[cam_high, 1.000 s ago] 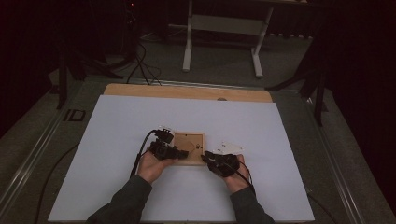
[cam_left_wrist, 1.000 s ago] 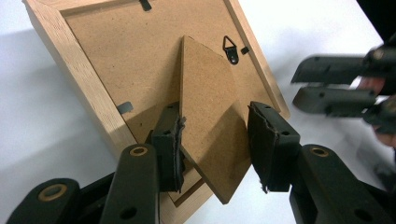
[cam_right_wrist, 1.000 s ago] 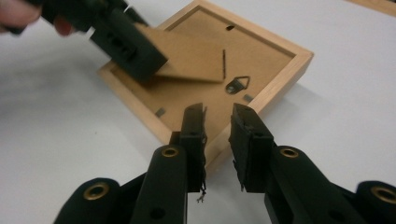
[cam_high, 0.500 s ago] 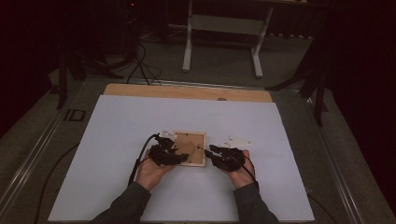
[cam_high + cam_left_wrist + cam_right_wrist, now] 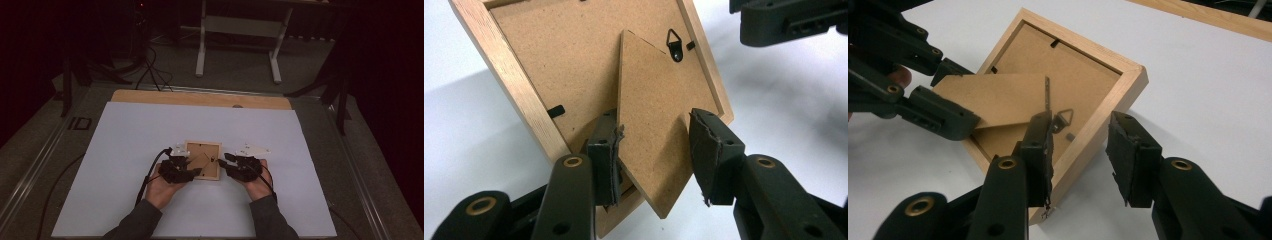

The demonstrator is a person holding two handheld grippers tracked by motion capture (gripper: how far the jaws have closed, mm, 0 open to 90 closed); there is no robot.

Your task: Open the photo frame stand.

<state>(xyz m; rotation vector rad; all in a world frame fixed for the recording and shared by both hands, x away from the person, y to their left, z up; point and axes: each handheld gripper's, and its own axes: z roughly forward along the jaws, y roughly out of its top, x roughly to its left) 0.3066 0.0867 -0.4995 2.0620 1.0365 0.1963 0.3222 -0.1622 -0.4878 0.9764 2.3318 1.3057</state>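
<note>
Lying face down on the white surface (image 5: 125, 150), the wooden picture frame (image 5: 202, 160) shows its brown backing board, and its easel stand (image 5: 649, 125) is lifted up from that board. The left claw (image 5: 651, 150) has its jaws on both sides of the stand; one pad touches the edge, the other is a little apart, so the jaws are apart and I judge it only guides the stand, probably to fold it out or back. The right claw (image 5: 1078, 155) has just been opening; its jaws are now apart over the frame's wooden edge near the small metal hanger (image 5: 1064, 120), with the edge between them but not pressed. This hand seems placed there to steady the frame. Both hands lie close at the frame's two sides, at the middle of the surface
</note>
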